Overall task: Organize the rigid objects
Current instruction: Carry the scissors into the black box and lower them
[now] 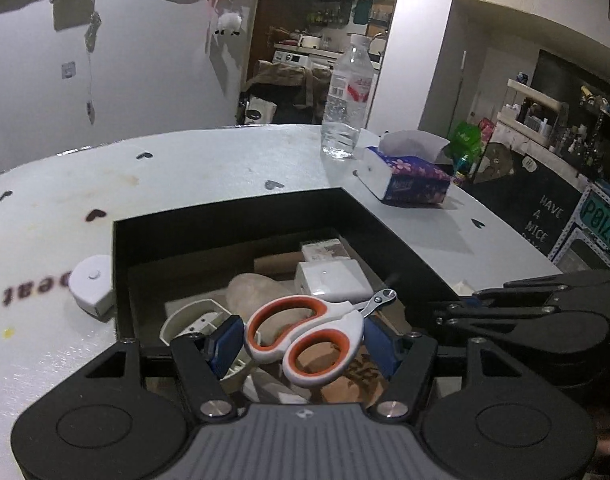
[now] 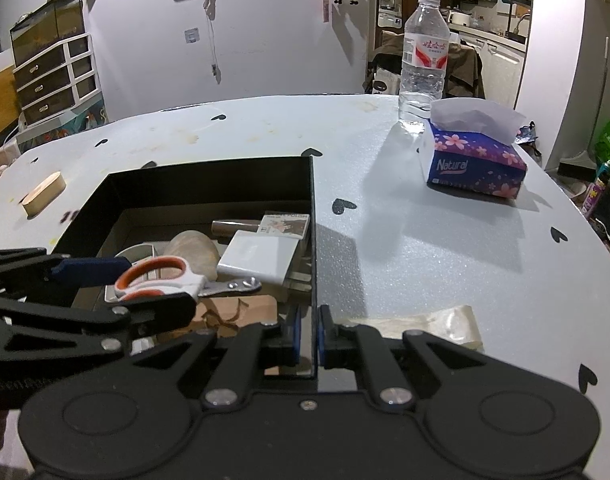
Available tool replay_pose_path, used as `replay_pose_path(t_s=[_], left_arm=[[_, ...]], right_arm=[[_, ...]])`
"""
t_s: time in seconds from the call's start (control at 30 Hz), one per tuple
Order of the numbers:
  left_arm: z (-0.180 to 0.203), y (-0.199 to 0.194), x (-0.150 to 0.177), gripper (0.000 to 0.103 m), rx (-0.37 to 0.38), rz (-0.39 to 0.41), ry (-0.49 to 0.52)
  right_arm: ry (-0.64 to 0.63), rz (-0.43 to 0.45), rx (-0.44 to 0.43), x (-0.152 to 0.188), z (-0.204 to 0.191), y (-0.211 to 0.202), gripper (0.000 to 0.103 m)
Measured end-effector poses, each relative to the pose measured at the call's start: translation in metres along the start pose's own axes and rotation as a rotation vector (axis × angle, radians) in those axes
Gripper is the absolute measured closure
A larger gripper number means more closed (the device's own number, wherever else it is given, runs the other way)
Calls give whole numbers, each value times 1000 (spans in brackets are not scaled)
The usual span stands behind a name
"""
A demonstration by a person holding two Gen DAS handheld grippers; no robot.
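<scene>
The left gripper grips the white scissors with orange-lined handles by the handle loops, its blue-padded fingers pressed to either side, holding them over the open black rectangular box. The box sits on the pale counter and holds a flat white plastic block, a tan rounded lump and other small things (hard to identify). The right gripper is clamped shut on the box's near right wall. Toward the counter's far right corner stand a clear plastic water bottle and a purple flowered tissue pack.
</scene>
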State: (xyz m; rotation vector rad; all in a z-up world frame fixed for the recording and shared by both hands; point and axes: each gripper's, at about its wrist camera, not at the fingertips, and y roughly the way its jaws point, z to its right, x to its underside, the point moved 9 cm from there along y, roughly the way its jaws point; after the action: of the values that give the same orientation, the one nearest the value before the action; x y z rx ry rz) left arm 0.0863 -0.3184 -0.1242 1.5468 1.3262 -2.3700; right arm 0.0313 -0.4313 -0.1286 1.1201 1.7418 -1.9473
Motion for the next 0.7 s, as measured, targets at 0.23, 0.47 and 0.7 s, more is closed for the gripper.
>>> replay_pose_path(t_s=[0.23, 0.47, 0.7], left_arm=[[2, 4, 4, 35, 16, -26, -10], [2, 3, 3, 35, 20, -23, -16], [2, 2, 2, 35, 19, -20, -16]], right_arm=[[0, 0, 0, 0, 0, 0, 94], [0, 0, -1, 0, 0, 0, 94], [0, 0, 0, 0, 0, 0, 94]])
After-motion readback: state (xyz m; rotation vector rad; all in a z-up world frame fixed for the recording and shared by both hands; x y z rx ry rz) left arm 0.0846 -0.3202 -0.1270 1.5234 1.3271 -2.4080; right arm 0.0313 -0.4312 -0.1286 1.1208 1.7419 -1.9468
